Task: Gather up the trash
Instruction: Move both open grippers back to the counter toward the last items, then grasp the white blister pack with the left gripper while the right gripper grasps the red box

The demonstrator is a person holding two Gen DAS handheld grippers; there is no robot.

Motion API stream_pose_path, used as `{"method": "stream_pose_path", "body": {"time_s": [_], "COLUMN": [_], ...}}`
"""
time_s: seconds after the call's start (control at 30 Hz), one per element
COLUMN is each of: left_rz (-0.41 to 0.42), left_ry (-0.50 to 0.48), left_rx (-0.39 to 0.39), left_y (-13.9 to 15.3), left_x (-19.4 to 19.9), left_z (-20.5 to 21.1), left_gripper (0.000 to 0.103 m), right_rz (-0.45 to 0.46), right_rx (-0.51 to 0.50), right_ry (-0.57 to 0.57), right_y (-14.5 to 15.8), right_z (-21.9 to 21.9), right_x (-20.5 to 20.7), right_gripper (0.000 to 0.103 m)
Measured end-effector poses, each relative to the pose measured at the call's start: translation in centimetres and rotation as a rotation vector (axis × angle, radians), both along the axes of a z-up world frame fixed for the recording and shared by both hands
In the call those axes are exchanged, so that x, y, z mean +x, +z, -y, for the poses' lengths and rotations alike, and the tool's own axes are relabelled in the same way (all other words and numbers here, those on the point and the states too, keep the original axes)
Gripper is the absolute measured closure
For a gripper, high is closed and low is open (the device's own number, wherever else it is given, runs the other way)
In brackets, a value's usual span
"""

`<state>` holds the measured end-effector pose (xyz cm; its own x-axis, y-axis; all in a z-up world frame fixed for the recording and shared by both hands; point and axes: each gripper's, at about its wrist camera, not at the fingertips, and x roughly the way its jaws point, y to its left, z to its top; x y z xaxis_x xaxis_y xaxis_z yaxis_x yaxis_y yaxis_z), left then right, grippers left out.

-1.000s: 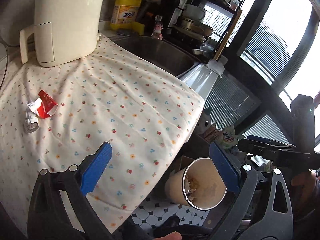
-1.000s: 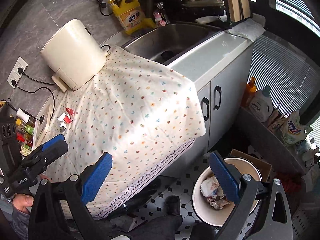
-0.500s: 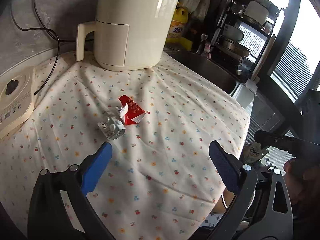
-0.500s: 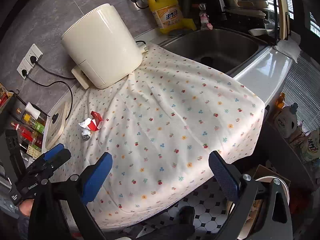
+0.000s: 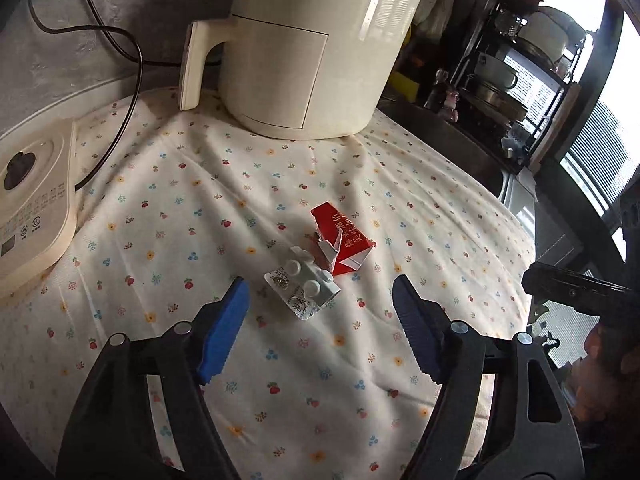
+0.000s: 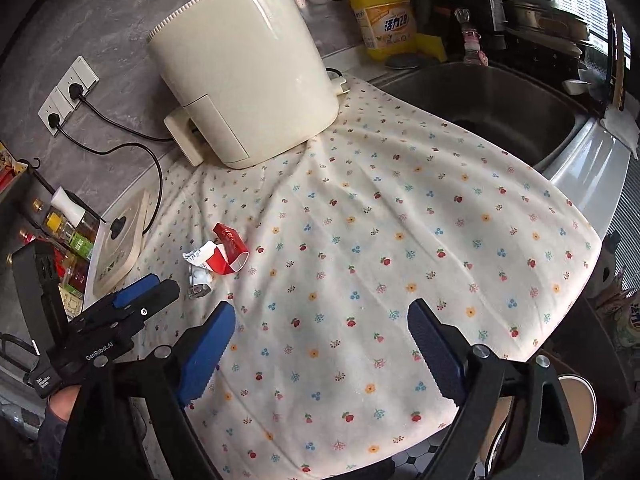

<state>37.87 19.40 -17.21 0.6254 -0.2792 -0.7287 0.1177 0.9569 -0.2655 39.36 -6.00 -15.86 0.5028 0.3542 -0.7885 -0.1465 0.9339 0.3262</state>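
A torn red and white packet [image 5: 343, 238] and a silver pill blister pack [image 5: 305, 285] lie together on the flowered cloth [image 5: 280, 360]. My left gripper [image 5: 320, 320] is open, its blue pads on either side of the blister pack and just short of it. In the right wrist view the red packet [image 6: 226, 251] and blister pack [image 6: 199, 280] lie at the left, with the left gripper [image 6: 144, 292] beside them. My right gripper [image 6: 320, 340] is open and empty over the cloth's front part.
A cream air fryer [image 5: 316, 48] stands at the back of the cloth. A flat cream appliance [image 5: 32, 200] with a black cable lies at the left. The sink [image 6: 500, 104] is at the right, a yellow detergent bottle [image 6: 384, 16] behind it. A trash bin rim [image 6: 576, 408] shows low right.
My left gripper has swung from the bin side to the counter and closed in on the trash. My right gripper has moved up from the bin towards the cloth.
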Motion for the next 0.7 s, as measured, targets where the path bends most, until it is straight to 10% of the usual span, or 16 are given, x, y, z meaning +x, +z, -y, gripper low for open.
{"method": "stream_pose_path", "body": {"time_s": [0.2, 0.33, 0.7], "left_rz": [-0.067, -0.058, 0.006], "left_ry": [0.008, 0.013, 0.145], "left_rx": [-0.008, 0.015, -0.029], "left_y": [-2.6, -2.8, -1.4], "left_x": [2.7, 3.0, 0.1], "left_z": [-0.3, -0.4, -5.6], "left_gripper": [0.039, 0.065, 0.066], "right_rz": [-0.030, -0.051, -0.074], "right_rx": [-0.033, -0.056, -0.100], "right_ry": [-0.005, 0.013, 0.177], "right_y": [-0.7, -1.3, -2.4], "right_z": [-0.8, -1.9, -8.2], "right_x": [1.5, 2.6, 6.3], "right_gripper": [0.018, 0.018, 0.042]}}
